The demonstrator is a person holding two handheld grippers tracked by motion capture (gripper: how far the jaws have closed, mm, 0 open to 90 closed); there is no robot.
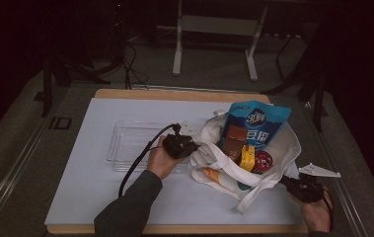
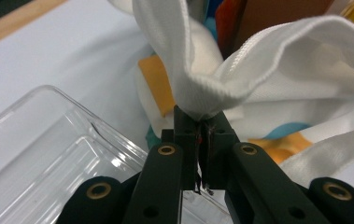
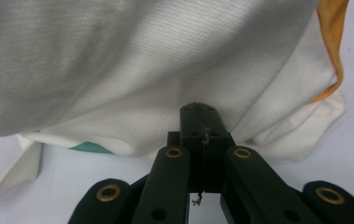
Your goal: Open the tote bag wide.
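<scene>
- The bag point(image 1: 253, 163), a white tote, sits on the right half of the counter point(image 1: 100, 197), full and gaping at the top.
- The left claw point(image 1: 190, 148) is clamped on the bag's left rim; in the left gripper view a fold of white cloth point(image 2: 202, 100) is pinched between the shut jaws.
- The right claw point(image 1: 289, 181) is closed on the bag's near right edge; in the right gripper view the jaws point(image 3: 201, 123) meet tight with cloth bunched over their tips.
- Judged from this, both grips are made. What is left seems to be spreading or lifting the bag and getting at its goods.
- The tray point(image 1: 135, 143), clear plastic, lies just left of the bag with nothing in it, so no item looks unpacked yet.
- Inside the bag stand a blue pouch point(image 1: 256, 123), a brown pack point(image 1: 234, 140), a yellow box point(image 1: 247, 157) and a red-topped tub point(image 1: 262, 162).
- The pouch bears large white Chinese characters and a round logo, too blurred to read. The other labels are too small to tell.
</scene>
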